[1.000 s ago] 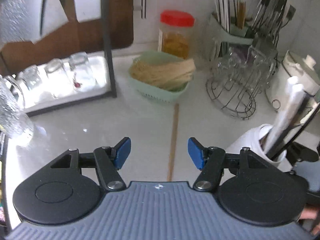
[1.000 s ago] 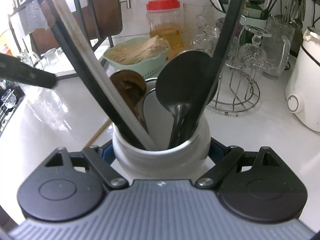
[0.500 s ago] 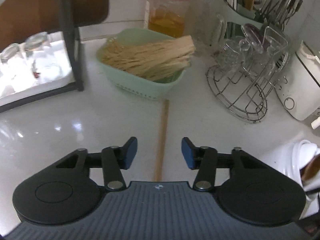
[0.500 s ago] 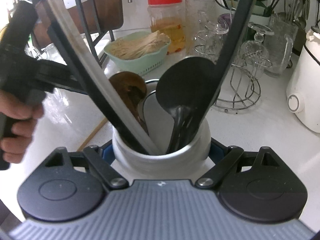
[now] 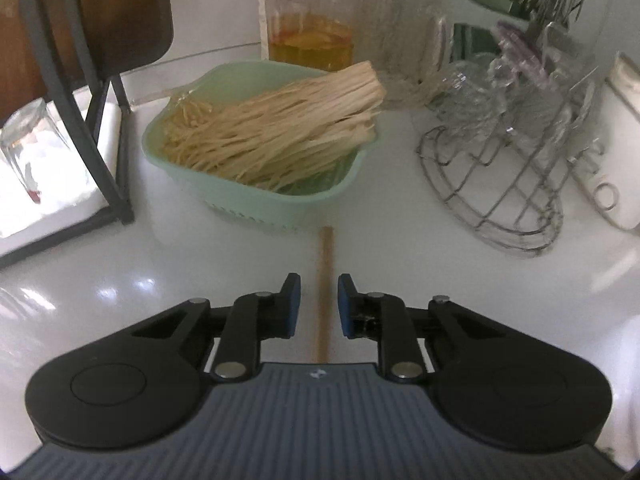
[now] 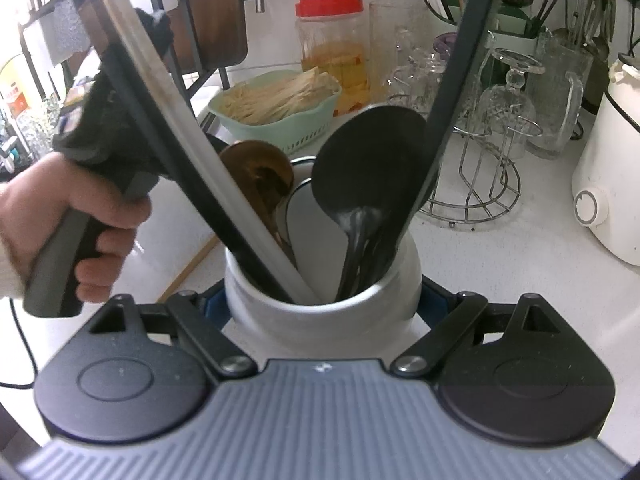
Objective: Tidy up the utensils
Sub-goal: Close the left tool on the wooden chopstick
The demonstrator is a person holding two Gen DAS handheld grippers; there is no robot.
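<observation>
**Left gripper closing on the loose wooden handle; right gripper steadies the crock**

White countertop (image 5: 400, 264): crowded along the far edge. Mint-green basket (image 5: 280, 204) of pale dried strands sits far centre; wire glass rack (image 5: 500, 200) to its right; red-lidded jar (image 6: 332, 44) behind the basket.

White ceramic utensil crock (image 6: 320, 300): near centre in the right wrist view, already holding a black ladle (image 6: 368, 176), a wooden spoon (image 6: 256, 168) and long dark handles leaning left and right. The right gripper (image 6: 324, 304) is clamped on the crock, blue pads pressed to both sides.

Thin wooden handle (image 5: 324, 292) (chopstick or spoon stem, cannot tell which): lies flat on the countertop, running from just short of the basket toward the near edge, left of the crock.

Left gripper (image 5: 319, 304): pitched steeply down over the handle, straddling it. Its jaws have just been closing; the handle sits between them with a sliver of gap on each side, so not yet gripped. The person's hand (image 6: 76, 228) wraps the grip, seen at left in the right wrist view.

Judgement on the step: pick-up for transfer into the crock. Keep the pads low enough to catch a stick lying flush, close squarely so it does not roll or pivot, then lift clear of the basket. Crock should stay braced for insertion among the crossed handles.
</observation>
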